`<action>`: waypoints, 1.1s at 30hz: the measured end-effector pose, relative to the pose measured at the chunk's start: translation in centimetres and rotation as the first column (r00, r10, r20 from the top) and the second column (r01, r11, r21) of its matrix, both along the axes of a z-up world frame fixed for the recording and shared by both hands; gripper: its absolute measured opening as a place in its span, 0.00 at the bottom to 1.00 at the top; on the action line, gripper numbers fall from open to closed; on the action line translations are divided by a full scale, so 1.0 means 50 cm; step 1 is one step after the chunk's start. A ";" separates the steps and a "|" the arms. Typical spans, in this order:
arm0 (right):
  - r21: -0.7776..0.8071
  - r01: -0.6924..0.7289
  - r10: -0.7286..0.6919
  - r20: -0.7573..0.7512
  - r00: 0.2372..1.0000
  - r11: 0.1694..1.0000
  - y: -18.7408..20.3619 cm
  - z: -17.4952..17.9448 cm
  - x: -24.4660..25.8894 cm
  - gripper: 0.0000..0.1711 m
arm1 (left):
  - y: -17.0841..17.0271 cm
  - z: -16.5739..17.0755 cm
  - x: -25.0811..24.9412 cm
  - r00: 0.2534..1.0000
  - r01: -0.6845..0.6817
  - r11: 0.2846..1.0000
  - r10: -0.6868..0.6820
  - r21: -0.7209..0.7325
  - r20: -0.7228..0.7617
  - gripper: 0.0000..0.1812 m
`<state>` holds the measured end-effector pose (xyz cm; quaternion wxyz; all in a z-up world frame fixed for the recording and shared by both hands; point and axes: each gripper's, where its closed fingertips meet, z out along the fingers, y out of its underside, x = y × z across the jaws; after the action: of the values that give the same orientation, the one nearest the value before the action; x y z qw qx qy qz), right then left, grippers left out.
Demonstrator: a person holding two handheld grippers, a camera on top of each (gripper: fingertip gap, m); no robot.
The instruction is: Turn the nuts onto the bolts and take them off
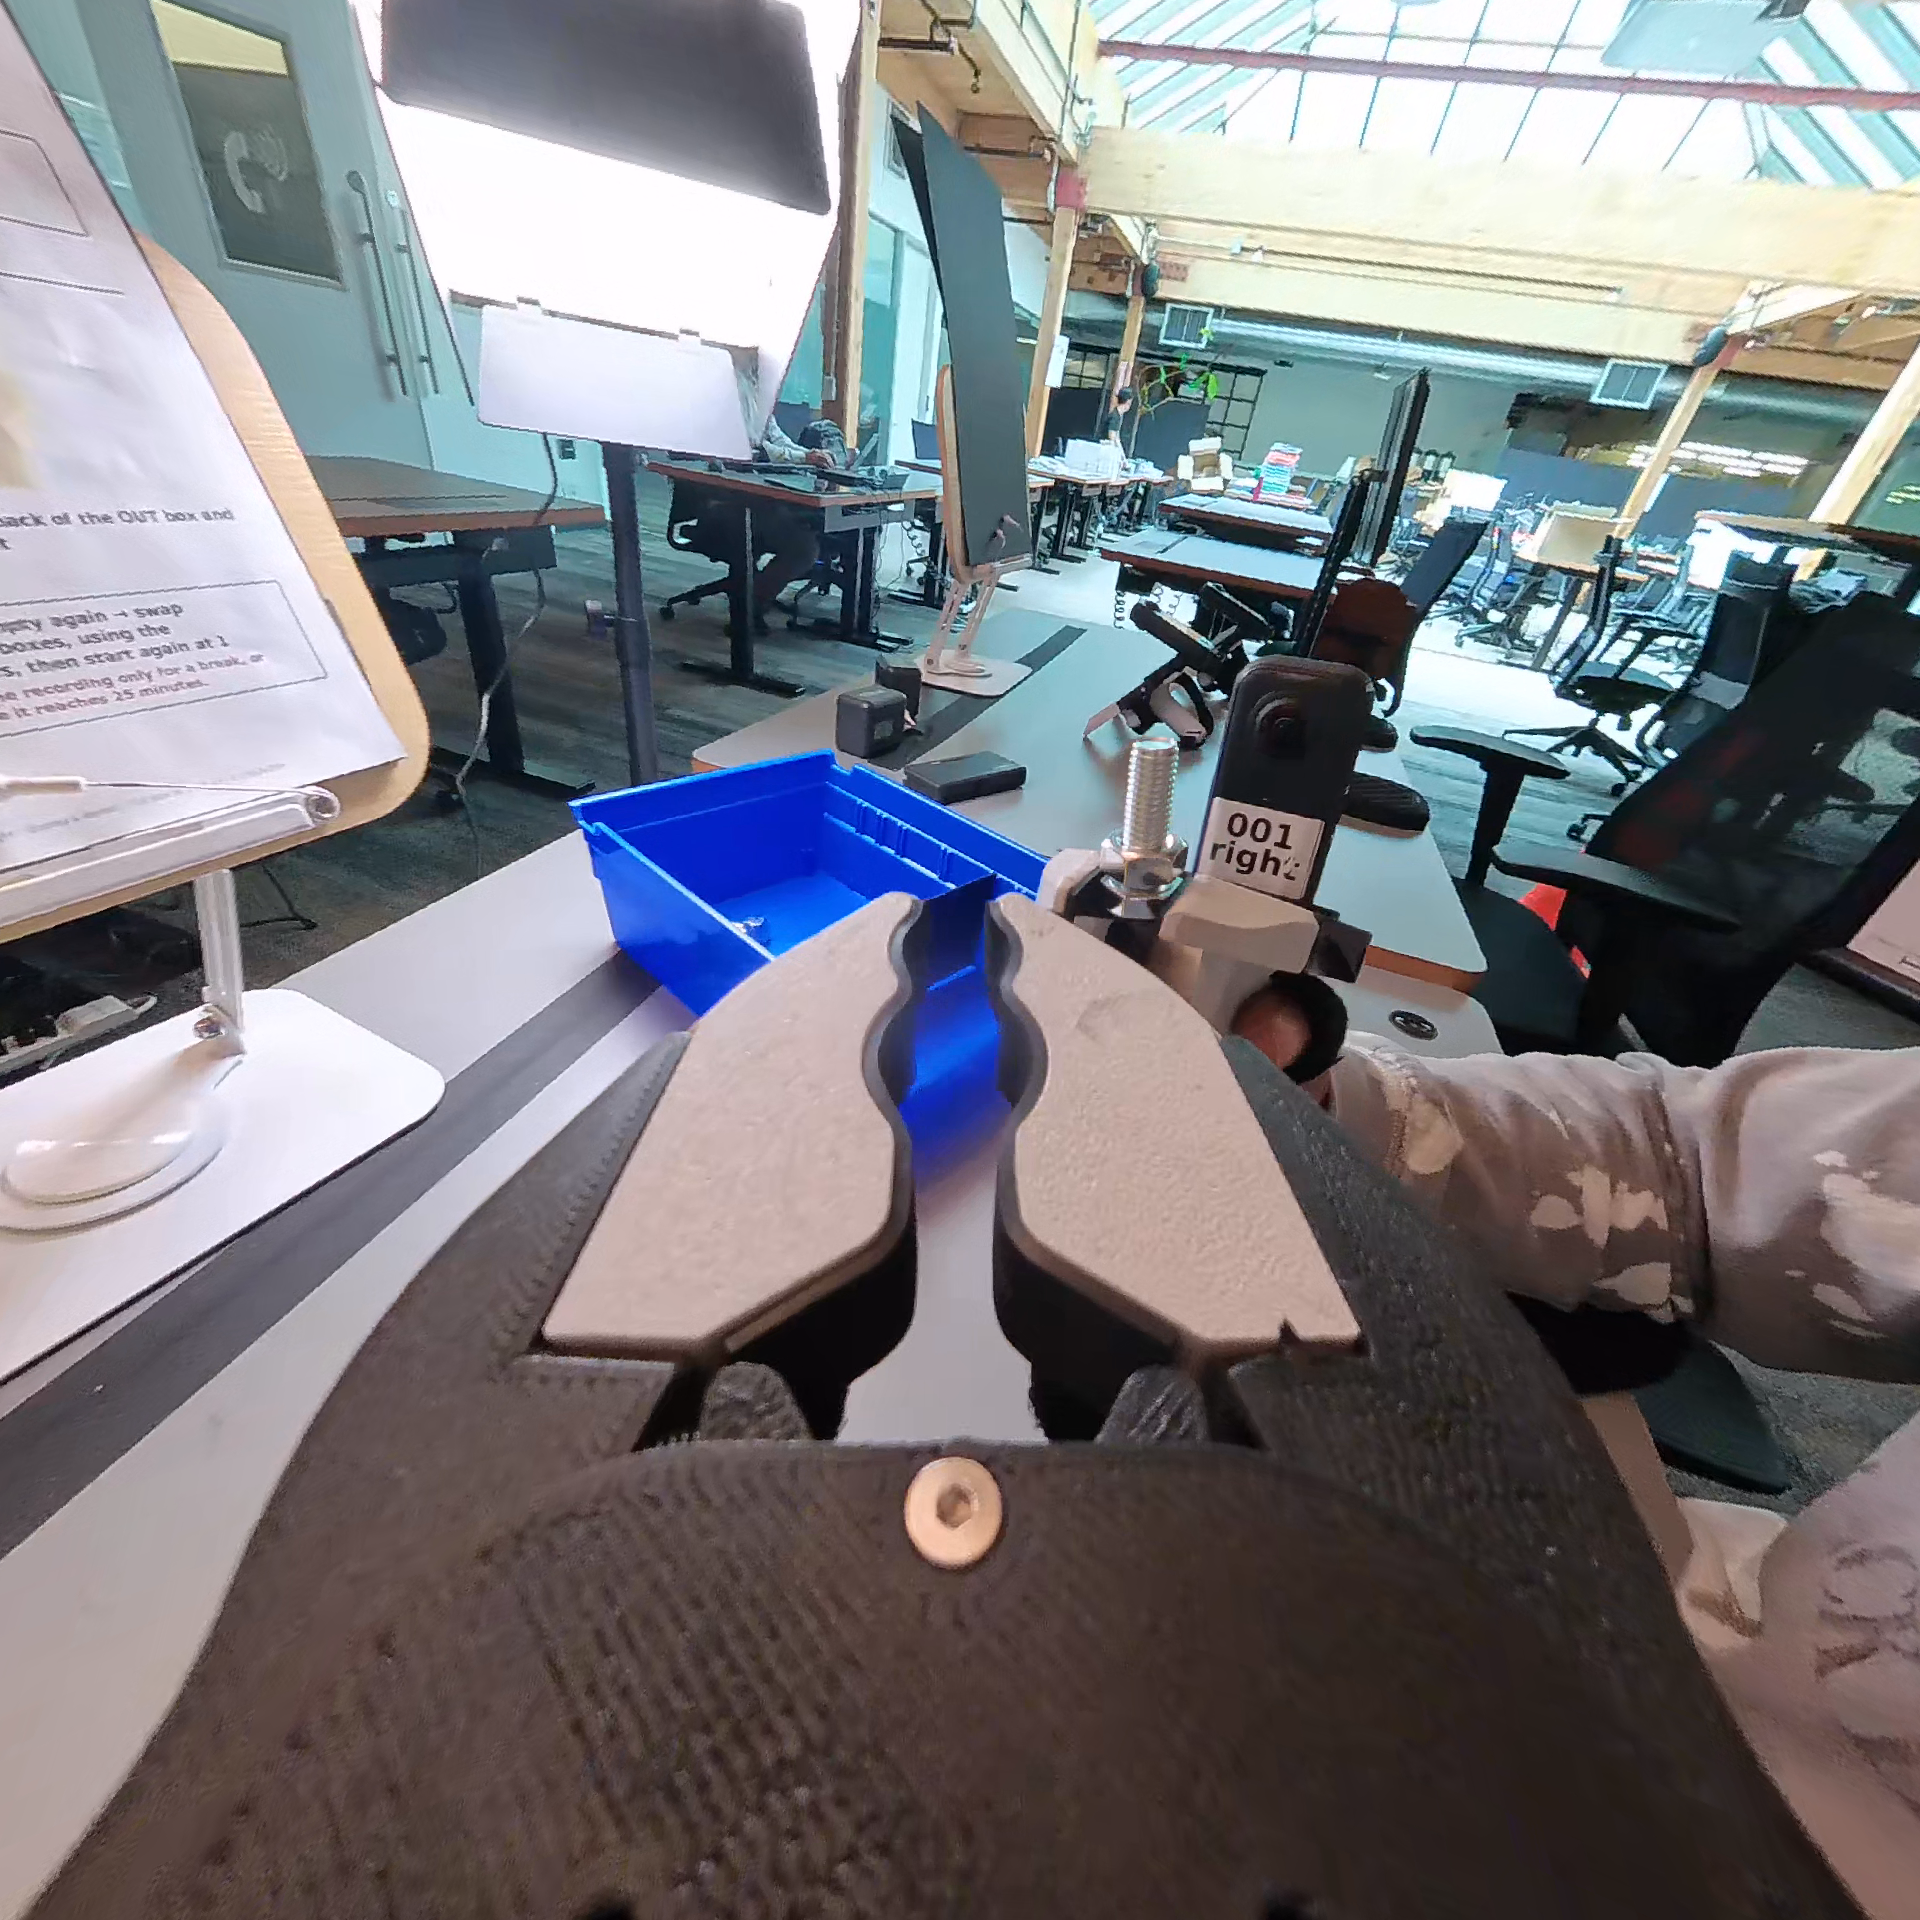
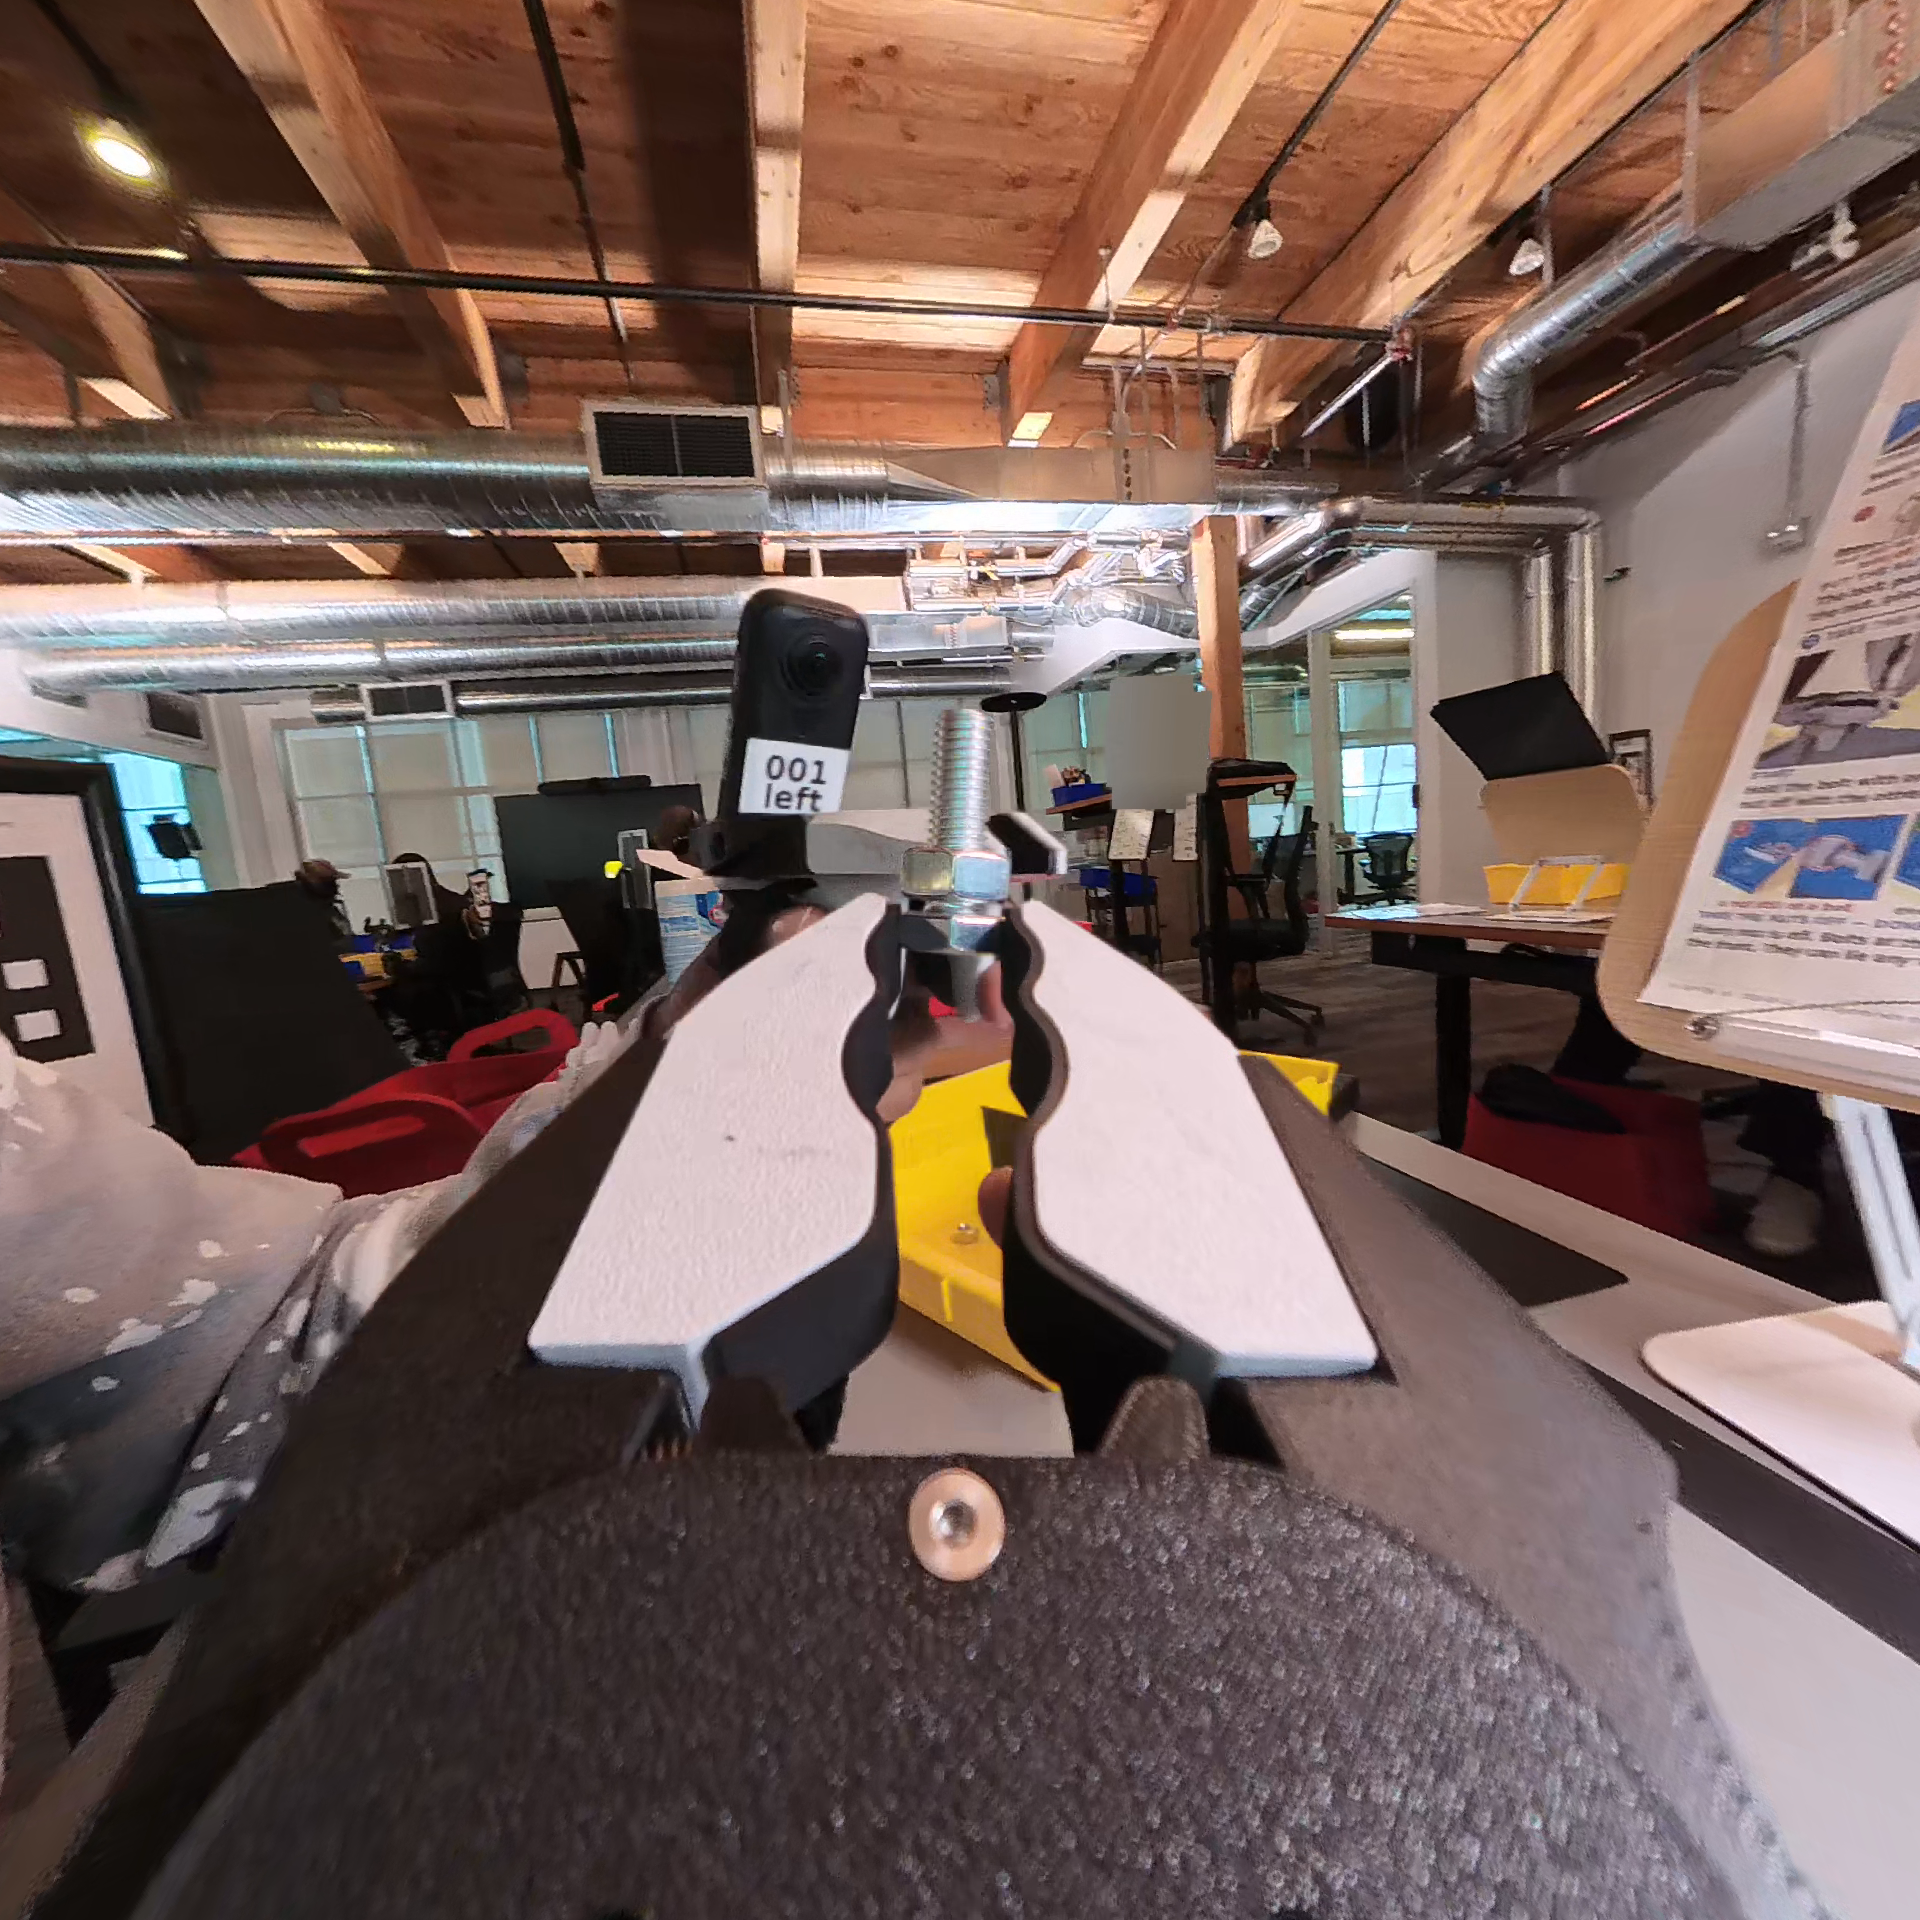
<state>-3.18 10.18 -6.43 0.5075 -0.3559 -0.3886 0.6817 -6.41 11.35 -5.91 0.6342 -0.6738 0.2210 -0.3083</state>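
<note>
Two grippers meet over a grey table (image 1: 468, 997). At far left a clipboard (image 1: 260, 582) with a printed sheet leans on a white stand (image 1: 208, 1091). Next comes a blue bin (image 1: 665, 862), set on the table beyond the left gripper (image 1: 951, 914), whose tongs stand only narrowly parted with nothing between them; the bin shows through the gap. Just right of those tips a bolt (image 1: 1148, 790) stands upright, thread up, with a nut (image 1: 1143, 862) sitting low on its thread. The right gripper (image 2: 951, 935) pinches the bolt beneath the nut, tongs pressed against it from both sides. In the right wrist view the left gripper's tip lies just beside the nut, though I cannot tell if it touches. A yellow bin (image 2: 945, 1164) lies on the table under the right gripper. At far right a pale patterned sleeve (image 1: 1558, 1174) reaches in behind that gripper.
</note>
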 end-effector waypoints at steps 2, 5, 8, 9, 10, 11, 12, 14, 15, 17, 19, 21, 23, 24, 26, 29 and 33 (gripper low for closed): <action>-0.010 0.045 -0.045 0.015 0.999 0.999 0.023 0.000 0.004 0.11 | 0.004 0.004 -0.013 1.000 -0.028 1.000 0.028 0.009 0.011 0.03; -0.029 0.155 -0.153 0.058 0.987 0.988 0.080 -0.003 0.016 0.11 | 0.009 0.009 -0.033 0.997 -0.068 0.998 0.068 0.017 0.024 0.00; -0.024 0.338 -0.331 0.157 0.931 0.941 0.172 -0.015 0.039 0.10 | 0.011 0.015 -0.053 0.994 -0.104 0.994 0.103 0.021 0.031 0.00; -0.017 0.414 -0.403 0.203 0.893 0.910 0.213 -0.022 0.051 0.10 | 0.011 0.017 -0.058 0.993 -0.113 0.993 0.112 0.024 0.033 0.00; -0.008 0.489 -0.473 0.242 0.847 0.872 0.257 -0.030 0.067 0.10 | 0.011 0.019 -0.063 0.992 -0.122 0.992 0.121 0.026 0.034 0.00; -0.003 0.559 -0.535 0.284 0.795 0.829 0.303 -0.040 0.085 0.10 | 0.011 0.019 -0.067 0.991 -0.130 0.991 0.129 0.028 0.030 0.00; -0.004 0.621 -0.584 0.336 0.739 0.784 0.350 -0.055 0.103 0.11 | 0.011 0.018 -0.070 0.990 -0.138 0.990 0.137 0.028 0.020 0.00; 0.015 0.731 -0.655 0.456 0.603 0.682 0.448 -0.097 0.143 0.11 | 0.012 0.017 -0.073 0.989 -0.149 0.988 0.149 0.032 0.001 0.00; 0.048 0.775 -0.680 0.515 0.521 0.630 0.496 -0.122 0.165 0.11 | 0.011 0.017 -0.072 0.989 -0.150 0.988 0.151 0.035 -0.007 0.00; 0.113 0.833 -0.682 0.639 0.356 0.541 0.582 -0.180 0.210 0.10 | 0.008 0.019 -0.069 0.988 -0.149 0.988 0.150 0.043 -0.024 0.00; 0.153 0.858 -0.628 0.744 0.226 0.490 0.644 -0.237 0.247 0.11 | 0.004 0.020 -0.067 0.988 -0.146 0.988 0.149 0.052 -0.045 0.00; 0.224 0.852 -0.560 0.823 0.095 0.474 0.686 -0.288 0.276 0.11 | 0.001 0.023 -0.068 0.986 -0.153 0.986 0.156 0.063 -0.055 0.00; 0.309 0.823 -0.498 0.866 -0.037 0.476 0.714 -0.331 0.298 0.11 | 0.001 0.025 -0.071 0.985 -0.157 0.985 0.161 0.066 -0.058 0.00; 0.345 0.807 -0.471 0.877 -0.094 0.480 0.726 -0.351 0.306 0.11 | 0.001 0.025 -0.074 0.985 -0.160 0.985 0.164 0.066 -0.057 0.00; 0.379 0.777 -0.409 0.896 -0.173 0.502 0.743 -0.383 0.316 0.11 | 0.000 0.026 -0.080 0.984 -0.165 0.984 0.169 0.064 -0.057 0.00; 0.366 0.753 -0.304 0.925 -0.229 0.547 0.755 -0.424 0.318 0.11 | -0.004 0.034 -0.093 0.982 -0.179 0.981 0.183 0.075 -0.052 0.00; 0.367 0.737 -0.230 0.930 -0.286 0.568 0.770 -0.464 0.324 0.11 | -0.008 0.044 -0.112 0.979 -0.196 0.976 0.200 0.090 -0.043 0.00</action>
<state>13.03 48.66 -29.65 0.2481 -0.9253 -0.2868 0.0015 -12.00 10.95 -3.71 0.6840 -0.6725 0.1822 -0.2161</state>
